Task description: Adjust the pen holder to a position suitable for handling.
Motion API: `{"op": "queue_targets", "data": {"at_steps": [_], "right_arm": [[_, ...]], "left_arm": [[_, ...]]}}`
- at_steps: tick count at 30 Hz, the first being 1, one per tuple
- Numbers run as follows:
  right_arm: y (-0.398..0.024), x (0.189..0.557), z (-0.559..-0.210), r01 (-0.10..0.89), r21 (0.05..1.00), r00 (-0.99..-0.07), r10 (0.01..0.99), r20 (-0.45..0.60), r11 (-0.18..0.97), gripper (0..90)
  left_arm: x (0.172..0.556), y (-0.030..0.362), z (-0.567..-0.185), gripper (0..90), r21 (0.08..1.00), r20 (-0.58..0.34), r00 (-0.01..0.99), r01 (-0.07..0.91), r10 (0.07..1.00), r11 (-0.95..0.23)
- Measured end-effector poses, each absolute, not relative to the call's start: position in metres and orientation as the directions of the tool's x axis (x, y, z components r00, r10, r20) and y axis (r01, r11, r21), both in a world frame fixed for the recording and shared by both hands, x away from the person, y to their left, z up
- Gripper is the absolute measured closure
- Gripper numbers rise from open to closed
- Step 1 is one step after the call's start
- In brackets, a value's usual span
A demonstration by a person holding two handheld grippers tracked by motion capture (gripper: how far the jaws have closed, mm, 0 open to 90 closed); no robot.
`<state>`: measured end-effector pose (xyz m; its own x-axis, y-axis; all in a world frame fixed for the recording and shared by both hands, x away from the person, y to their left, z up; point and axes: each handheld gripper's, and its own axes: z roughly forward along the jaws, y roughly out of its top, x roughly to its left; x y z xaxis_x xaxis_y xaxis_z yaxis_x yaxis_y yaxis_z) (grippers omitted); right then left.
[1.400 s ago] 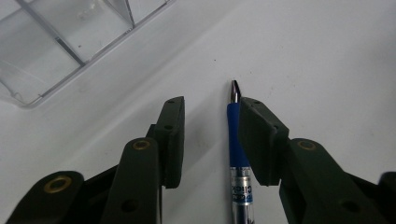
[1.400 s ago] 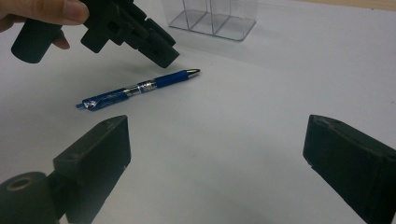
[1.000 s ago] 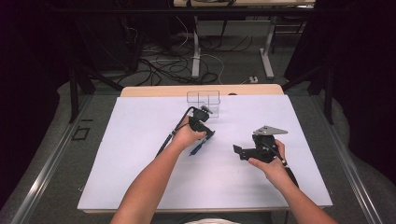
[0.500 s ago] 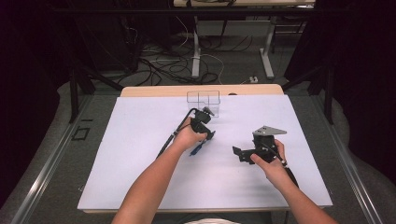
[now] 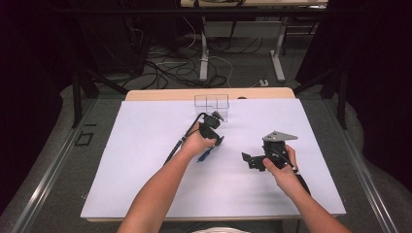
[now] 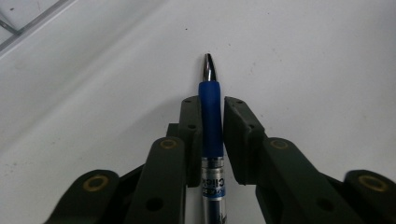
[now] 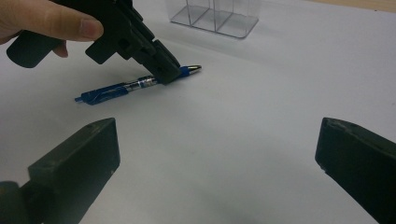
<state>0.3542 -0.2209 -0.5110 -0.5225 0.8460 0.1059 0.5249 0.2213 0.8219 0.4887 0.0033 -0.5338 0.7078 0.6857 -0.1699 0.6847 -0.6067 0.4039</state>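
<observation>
Standing at the far edge of the white table sheet [image 5: 145,145], clear plastic compartment organizer [image 5: 212,101], nothing blocking, left gripper [image 6: 212,105] jaws just closing, pinching blue click pen [image 6: 211,116] lying flat on sheet, silver tip poking past jaws, right gripper [image 5: 248,160] spread wide, holding nothing, well apart from pen.

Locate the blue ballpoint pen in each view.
High view: the blue ballpoint pen pokes out below the left hand, centre.
Left gripper view: centre, pinched between the left tongs.
Right gripper view: upper left, lying on the white table.
Shared landmark: the clear plastic divided holder, beyond the pen.
</observation>
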Motion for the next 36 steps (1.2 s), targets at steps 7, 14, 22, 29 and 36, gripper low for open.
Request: {"op": "queue_targets", "data": {"at_steps": [7, 14, 22, 29, 36], "right_arm": [[-0.221, 0.354, -0.511, 0.524, 0.823, -0.523, 0.845, 0.109, 0.218, 0.0], [-0.222, 0.355, -0.513, 0.526, 0.820, -0.528, 0.842, 0.107, 0.226, 0.0], [-0.222, 0.355, -0.513, 0.534, 0.816, -0.524, 0.844, 0.113, 0.222, 0.0], [-0.222, 0.355, -0.513, 0.532, 0.817, -0.526, 0.843, 0.115, 0.221, 0.0], [-0.222, 0.355, -0.513, 0.534, 0.817, -0.526, 0.842, 0.118, 0.219, 0.0]], "left_arm": [[0.490, 0.004, -0.534, 79.5, 0.399, -0.171, 0.703, 0.690, 0.691, -0.603], [0.488, 0.000, -0.532, 80.1, 0.386, -0.144, 0.701, 0.689, 0.698, -0.613], [0.489, 0.001, -0.531, 80.2, 0.377, -0.164, 0.690, 0.704, 0.705, -0.601], [0.491, 0.006, -0.526, 80.3, 0.379, -0.236, 0.653, 0.744, 0.720, -0.550], [0.490, 0.008, -0.521, 80.3, 0.416, -0.251, 0.649, 0.742, 0.718, -0.525]]}}
